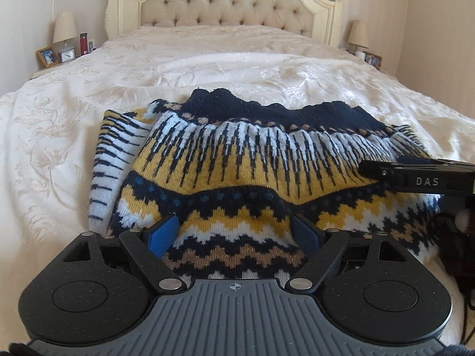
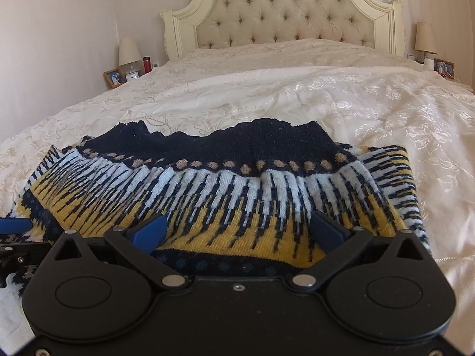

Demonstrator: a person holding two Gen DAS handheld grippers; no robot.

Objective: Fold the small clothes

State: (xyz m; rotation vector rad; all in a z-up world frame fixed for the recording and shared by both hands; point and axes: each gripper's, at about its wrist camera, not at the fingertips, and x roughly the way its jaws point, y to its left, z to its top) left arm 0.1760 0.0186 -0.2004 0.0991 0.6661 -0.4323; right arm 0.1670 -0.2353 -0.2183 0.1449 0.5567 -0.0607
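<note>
Lying across the near end of the bed [image 1: 207, 59], the patterned knit sweater [image 1: 237, 166] runs its long axis from side to side, navy collar band away toward the headboard [image 2: 285, 9] and zigzag body toward the person; a sleeve seems folded in at each side, though I cannot be sure how much is tucked under.

Both tools sit low over the near half of the knit; the left gripper [image 1: 234, 234] has its jaws wide over the zigzag bands, blue pads apart with nothing pinched between them; the right gripper [image 2: 237, 234] likewise stands with jaws spread, over the yellow-and-white striped zone, gripping nothing.

The right one sits further up the garment, nearer the collar, and reaches in from the left one's right side; the left is nearer the hem, so I judge it better placed to lift that near edge and carry it forward toward the collar.
</note>
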